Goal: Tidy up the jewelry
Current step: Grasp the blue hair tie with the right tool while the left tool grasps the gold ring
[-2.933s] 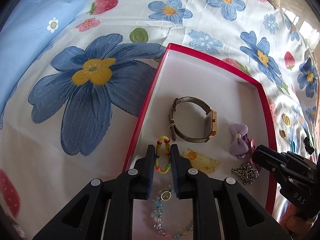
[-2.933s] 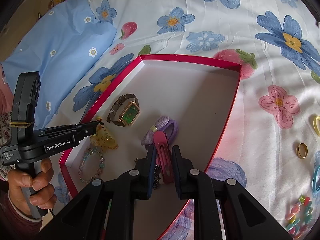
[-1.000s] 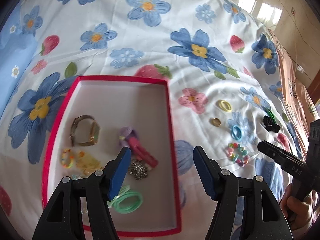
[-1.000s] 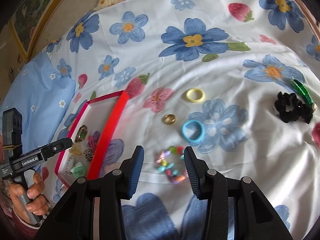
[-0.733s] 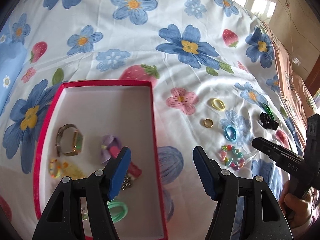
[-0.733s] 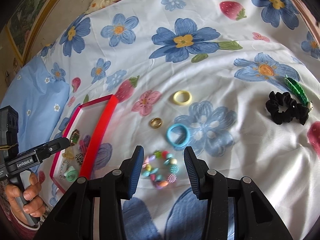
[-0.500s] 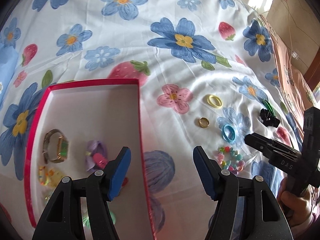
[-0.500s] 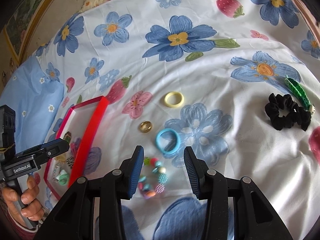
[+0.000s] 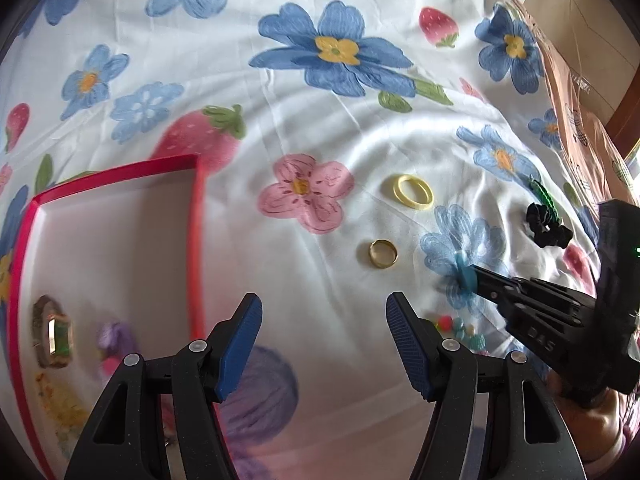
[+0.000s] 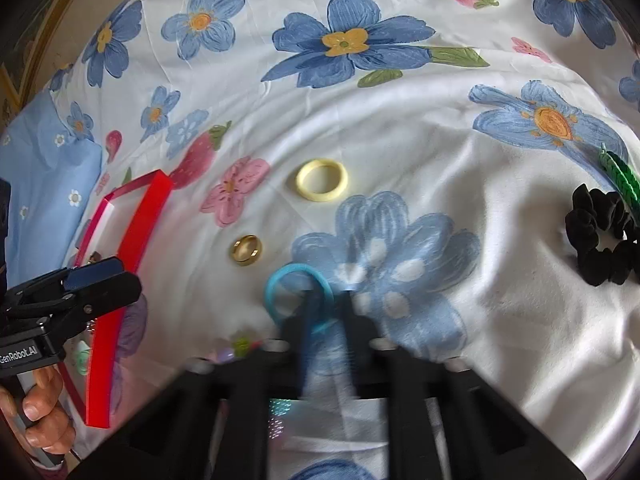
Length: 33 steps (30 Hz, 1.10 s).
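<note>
right gripper (image 10: pixel 326 308) | jaws were closed onto blue ring (image 10: pixel 298 298), previously apart | left gripper (image 9: pixel 322 340) | held apart, empty | ring judged ready for transfer to red tray (image 9: pixel 194 240)

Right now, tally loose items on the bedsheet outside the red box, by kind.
Rings/bands: 3 — yellow ring, gold ring, blue ring, which the right gripper is at.
Scrunchies: 1 — black scrunchie.
Bead bracelets: 1 — bead bracelet.
Green clips: 1 — green clip.
Total: 6
</note>
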### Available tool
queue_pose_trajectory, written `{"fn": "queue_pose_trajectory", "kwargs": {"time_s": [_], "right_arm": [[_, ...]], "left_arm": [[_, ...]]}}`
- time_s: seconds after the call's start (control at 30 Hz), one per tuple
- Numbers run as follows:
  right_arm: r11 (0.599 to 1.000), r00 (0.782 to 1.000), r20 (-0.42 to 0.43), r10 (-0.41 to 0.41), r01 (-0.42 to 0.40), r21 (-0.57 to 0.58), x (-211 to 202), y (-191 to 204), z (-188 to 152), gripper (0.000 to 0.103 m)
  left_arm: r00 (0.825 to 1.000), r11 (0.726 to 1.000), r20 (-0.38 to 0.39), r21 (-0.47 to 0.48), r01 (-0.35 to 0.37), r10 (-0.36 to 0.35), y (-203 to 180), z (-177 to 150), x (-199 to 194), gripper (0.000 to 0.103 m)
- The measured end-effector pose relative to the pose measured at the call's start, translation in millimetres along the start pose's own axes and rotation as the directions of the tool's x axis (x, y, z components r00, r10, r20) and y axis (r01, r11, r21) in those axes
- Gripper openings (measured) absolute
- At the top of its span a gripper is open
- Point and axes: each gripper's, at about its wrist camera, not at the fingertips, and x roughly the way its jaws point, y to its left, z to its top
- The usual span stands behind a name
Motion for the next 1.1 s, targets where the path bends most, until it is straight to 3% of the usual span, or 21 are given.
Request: {"fn": "queue_pose_trajectory", "kwargs": {"time_s": [0.33, 0.47, 0.57, 0.7, 1.1], "right_arm": [[0.998, 0.998, 0.061, 0.009, -0.013, 0.056, -26, -22, 2, 0.003], [0.997, 0.998, 0.064, 0.023, -0.028, 0.075, -28, -26, 1, 0.003], [0.996, 0.997, 0.065, 0.031, -0.036, 0.076, -29, -25, 0, 0.003], [0.996, 0.997, 0.063, 0.045, -0.05, 0.079, -29, -22, -2, 0.002], [0.995, 0.994, 0.064, 0.085, -0.088, 0.04, -37, 11, -11, 0.003]], "left_arm": [[0.999, 0.999, -0.046, 0.035, 0.02, -0.018, -26, 23, 63, 0.062], [0.999, 0.998, -0.038, 0.059, -0.007, 0.009, -33, 27, 76, 0.048], [0.999, 0.998, -0.031, 0.061, -0.01, 0.012, -32, 27, 78, 0.023], [1.0, 0.998, -0.031, 0.06, 0.004, -0.002, -30, 25, 72, 0.022], [0.999, 0.998, 0.015, -0.025, 0.051, -0.051, -1, -9, 3, 0.022]]}}
